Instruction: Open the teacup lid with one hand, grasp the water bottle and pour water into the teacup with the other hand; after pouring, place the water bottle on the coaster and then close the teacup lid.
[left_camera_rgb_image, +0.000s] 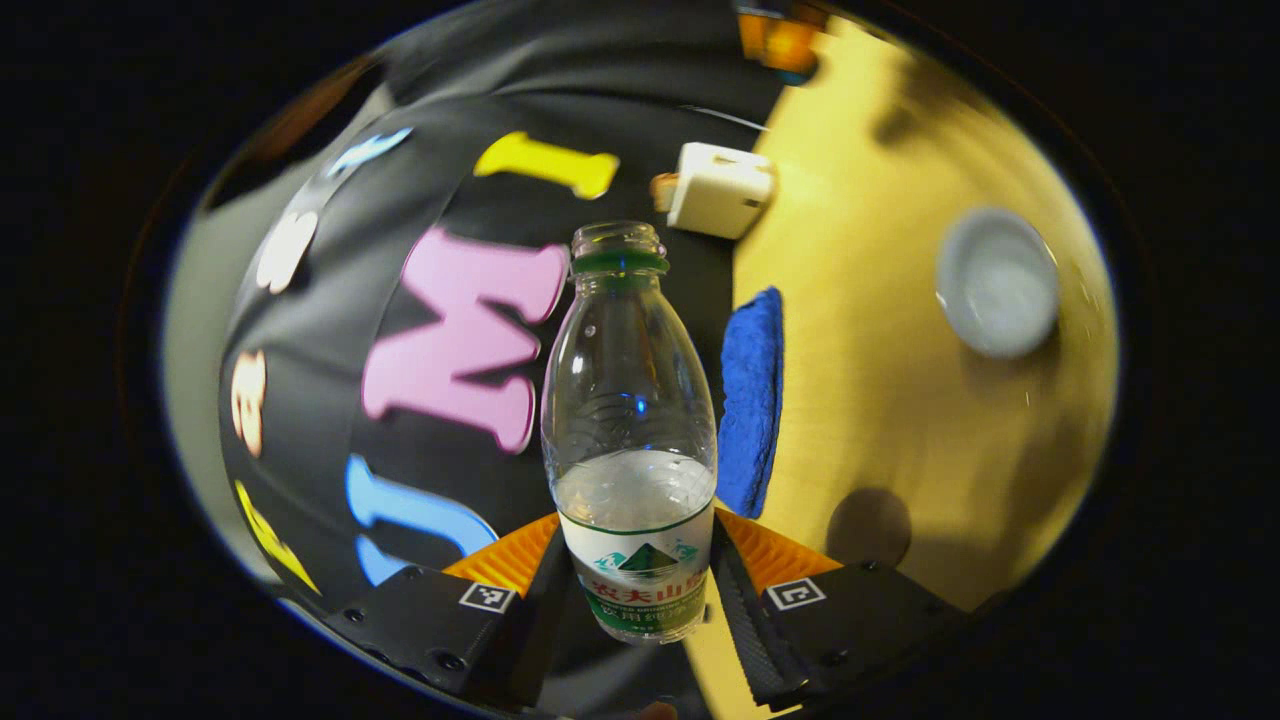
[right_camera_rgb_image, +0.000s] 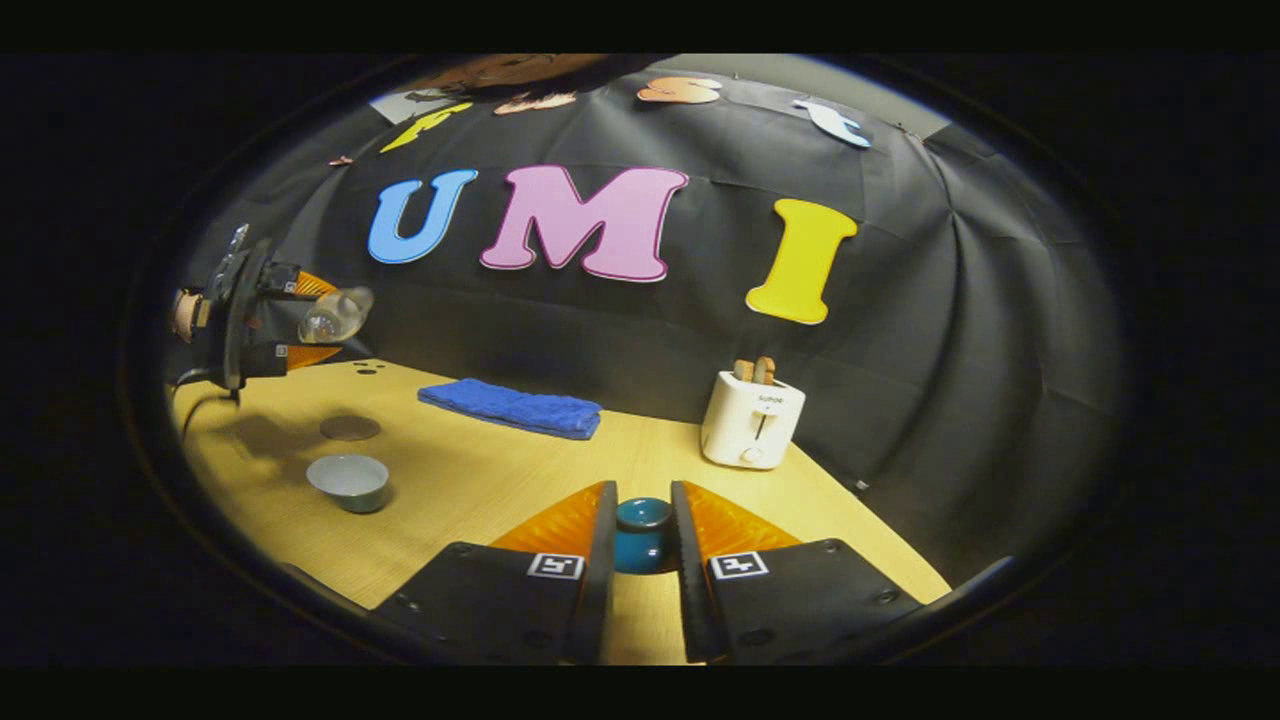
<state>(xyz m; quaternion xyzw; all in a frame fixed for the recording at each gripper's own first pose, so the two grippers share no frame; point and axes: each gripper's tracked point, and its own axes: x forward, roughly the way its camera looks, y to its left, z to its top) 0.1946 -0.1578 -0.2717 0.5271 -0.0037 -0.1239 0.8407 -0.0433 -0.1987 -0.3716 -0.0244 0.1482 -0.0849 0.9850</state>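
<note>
My left gripper (left_camera_rgb_image: 637, 545) is shut on a clear, uncapped water bottle (left_camera_rgb_image: 630, 400) that is partly filled. In the right gripper view the left gripper (right_camera_rgb_image: 290, 322) hangs above the table's far left and holds the bottle (right_camera_rgb_image: 335, 313) tipped almost sideways. Below it lie a round dark coaster (right_camera_rgb_image: 349, 428) and the open pale teacup (right_camera_rgb_image: 348, 482). From the left gripper view the teacup (left_camera_rgb_image: 997, 283) is on the right and the coaster (left_camera_rgb_image: 868, 525) lower down. My right gripper (right_camera_rgb_image: 642, 497) is shut on the teal teacup lid (right_camera_rgb_image: 642, 530), low over the table's near side.
A folded blue towel (right_camera_rgb_image: 510, 407) lies at the back of the wooden table (right_camera_rgb_image: 480, 480), against the black cloth wall. A white toaster (right_camera_rgb_image: 751, 420) with bread in it stands to the right. The towel (left_camera_rgb_image: 752, 400) and toaster (left_camera_rgb_image: 718, 188) appear behind the bottle.
</note>
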